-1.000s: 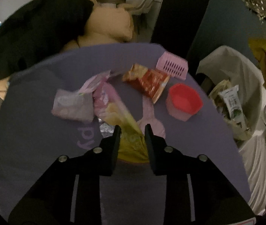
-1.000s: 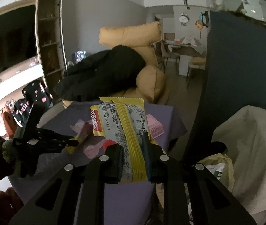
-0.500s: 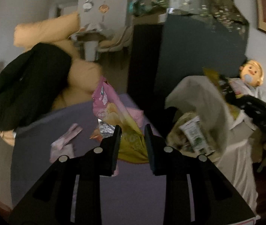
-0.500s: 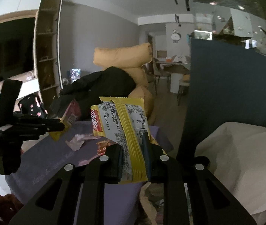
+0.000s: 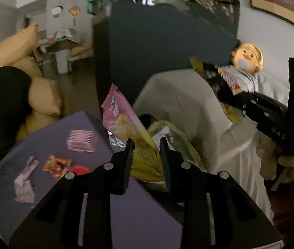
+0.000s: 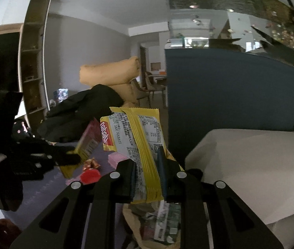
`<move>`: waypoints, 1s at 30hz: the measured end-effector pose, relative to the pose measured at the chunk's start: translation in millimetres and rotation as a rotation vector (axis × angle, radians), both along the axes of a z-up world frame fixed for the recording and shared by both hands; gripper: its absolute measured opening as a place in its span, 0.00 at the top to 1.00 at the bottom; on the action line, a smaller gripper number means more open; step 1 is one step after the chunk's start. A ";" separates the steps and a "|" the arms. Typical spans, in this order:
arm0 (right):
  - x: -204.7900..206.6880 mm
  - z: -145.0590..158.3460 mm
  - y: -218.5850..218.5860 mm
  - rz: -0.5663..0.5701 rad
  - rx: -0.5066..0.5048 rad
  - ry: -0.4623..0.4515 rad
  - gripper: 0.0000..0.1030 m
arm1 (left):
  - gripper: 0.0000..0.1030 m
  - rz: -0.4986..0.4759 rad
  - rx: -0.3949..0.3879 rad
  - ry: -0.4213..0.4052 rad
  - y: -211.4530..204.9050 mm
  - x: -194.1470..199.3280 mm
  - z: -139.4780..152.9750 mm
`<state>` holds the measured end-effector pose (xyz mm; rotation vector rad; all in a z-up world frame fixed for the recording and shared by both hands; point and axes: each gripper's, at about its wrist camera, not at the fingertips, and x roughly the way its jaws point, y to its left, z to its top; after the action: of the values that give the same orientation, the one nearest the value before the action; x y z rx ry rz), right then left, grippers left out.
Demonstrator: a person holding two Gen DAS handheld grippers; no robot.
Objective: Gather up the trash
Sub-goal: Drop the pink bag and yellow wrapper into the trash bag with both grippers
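While the left gripper [image 5: 146, 143] pinches a pink-and-yellow packet [image 5: 126, 128] above the edge of the purple table [image 5: 126, 217], its own view shows what the other hides: the right hand [image 5: 279, 161] around the right gripper's handle, a doll's head [image 5: 247, 57] behind, and a pink basket [image 5: 81, 141], a red wrapper [image 5: 56, 165] and a pale pink wrapper [image 5: 25, 178] lying on the table. The right wrist view shows the right gripper [image 6: 147, 161] clamped on a yellow wafer wrapper [image 6: 136, 137], held over the trash bag [image 6: 250, 166], with discarded packaging [image 6: 163, 224] just below the jaws. It also shows shelves [image 6: 32, 62] on the far wall.
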<state>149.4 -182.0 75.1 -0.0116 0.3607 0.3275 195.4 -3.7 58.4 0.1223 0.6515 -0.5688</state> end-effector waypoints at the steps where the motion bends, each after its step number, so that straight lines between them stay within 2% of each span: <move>1: -0.5 -1.2 -2.0 -0.006 0.001 0.001 0.82 | 0.76 -0.012 0.006 0.009 -5.7 1.4 -3.7; 8: 4.3 -14.9 -22.4 -0.045 0.006 0.030 0.81 | 0.76 -0.070 0.022 0.059 -41.2 16.1 -30.3; 18: 19.1 -31.8 -40.4 -0.103 0.010 0.075 0.81 | 0.76 -0.097 -0.011 0.171 -50.7 39.4 -69.5; 22: 25.9 -35.4 -47.2 -0.131 0.005 0.090 0.81 | 0.76 -0.144 -0.002 0.190 -64.9 45.0 -81.2; 25: 30.5 -38.6 -51.2 -0.155 0.006 0.101 0.81 | 0.76 -0.194 -0.011 0.233 -82.3 54.4 -96.8; 30: 33.3 -49.2 -58.4 -0.183 0.019 0.134 0.81 | 0.76 -0.221 0.036 0.249 -102.8 63.2 -125.7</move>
<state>182.6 -240.4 25.9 0.0619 0.4874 0.1507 258.6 -106.5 -67.3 0.1602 0.8977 -0.7935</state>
